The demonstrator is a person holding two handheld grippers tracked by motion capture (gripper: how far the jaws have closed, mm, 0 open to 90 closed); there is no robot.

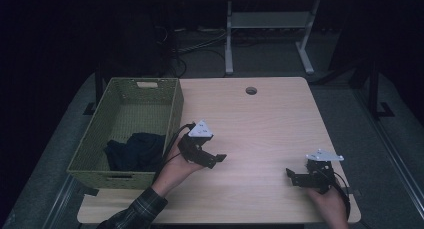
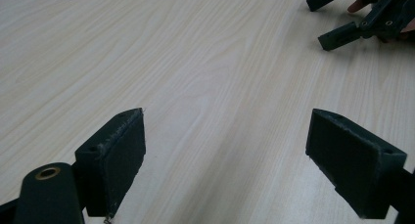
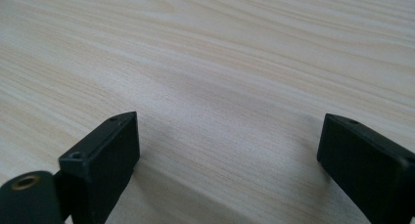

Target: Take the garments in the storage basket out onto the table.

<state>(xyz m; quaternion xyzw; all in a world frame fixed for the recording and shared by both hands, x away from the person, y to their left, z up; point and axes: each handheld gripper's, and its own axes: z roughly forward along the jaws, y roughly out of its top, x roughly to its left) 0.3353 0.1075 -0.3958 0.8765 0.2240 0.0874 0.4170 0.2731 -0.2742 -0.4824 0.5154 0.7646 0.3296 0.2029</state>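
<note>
Two black-jawed grippers rest low over a pale wood-grain worktop [image 1: 260, 119], each held in a person's hand. Both the left gripper [image 1: 212, 159] and the right gripper [image 1: 295, 176] have their jaws spread wide, with nothing held. At the worktop's left edge, a dark blue crumpled cloth [image 1: 135, 151] lies inside a green woven plastic basket [image 1: 172, 114], at its near end. Judging from this, the cloth seems deposited; withdrawing well means keeping both grippers clear of the basket wall.
</note>
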